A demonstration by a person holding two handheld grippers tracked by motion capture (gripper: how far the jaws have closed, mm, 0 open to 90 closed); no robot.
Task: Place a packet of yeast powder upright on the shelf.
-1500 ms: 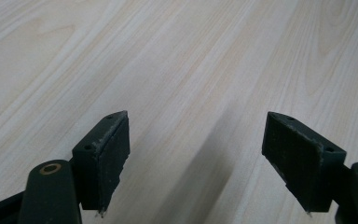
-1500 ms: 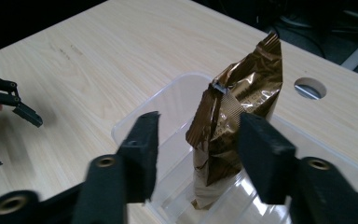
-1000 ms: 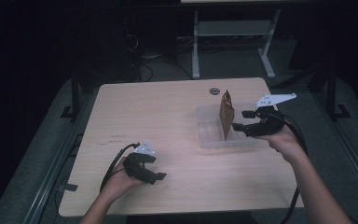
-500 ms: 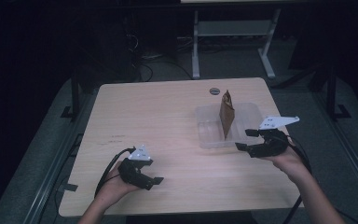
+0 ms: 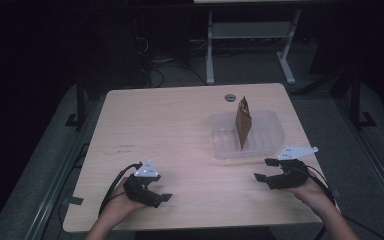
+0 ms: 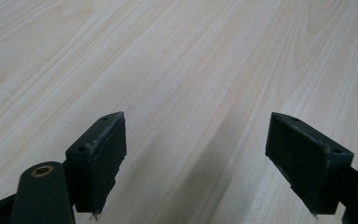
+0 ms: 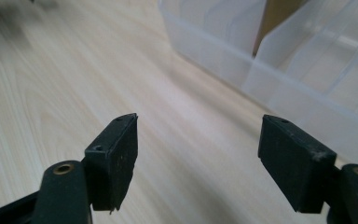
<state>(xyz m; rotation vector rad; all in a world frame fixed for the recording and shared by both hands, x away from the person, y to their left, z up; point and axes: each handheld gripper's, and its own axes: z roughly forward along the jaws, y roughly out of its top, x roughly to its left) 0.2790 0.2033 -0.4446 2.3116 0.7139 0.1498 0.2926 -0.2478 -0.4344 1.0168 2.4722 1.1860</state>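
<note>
A clear plastic tray (image 5: 270,145) with ribbed dividers sits on the right half of the wooden table (image 5: 170,130). A flat brown paper piece (image 5: 243,124) stands upright in it. My right gripper (image 5: 262,169) hovers low near the table's front right, just in front of the tray, pointing left. Its jaws have just been opening and nothing is between them. In the right gripper view the gripper (image 7: 199,119) is open over bare wood, with the tray wall (image 7: 223,56) and the brown piece (image 7: 279,14) ahead. My left gripper (image 5: 161,199) rests at the front left, open (image 6: 196,116) over bare wood.
A small dark round disc (image 5: 230,97) lies on the table behind the tray. Beyond the far edge the floor is dark, with a white metal frame (image 5: 250,35) and cables. The table's front edge runs close under both hands.
My right gripper has come down and back from beside the tray toward the front edge. The left gripper has barely shifted.
</note>
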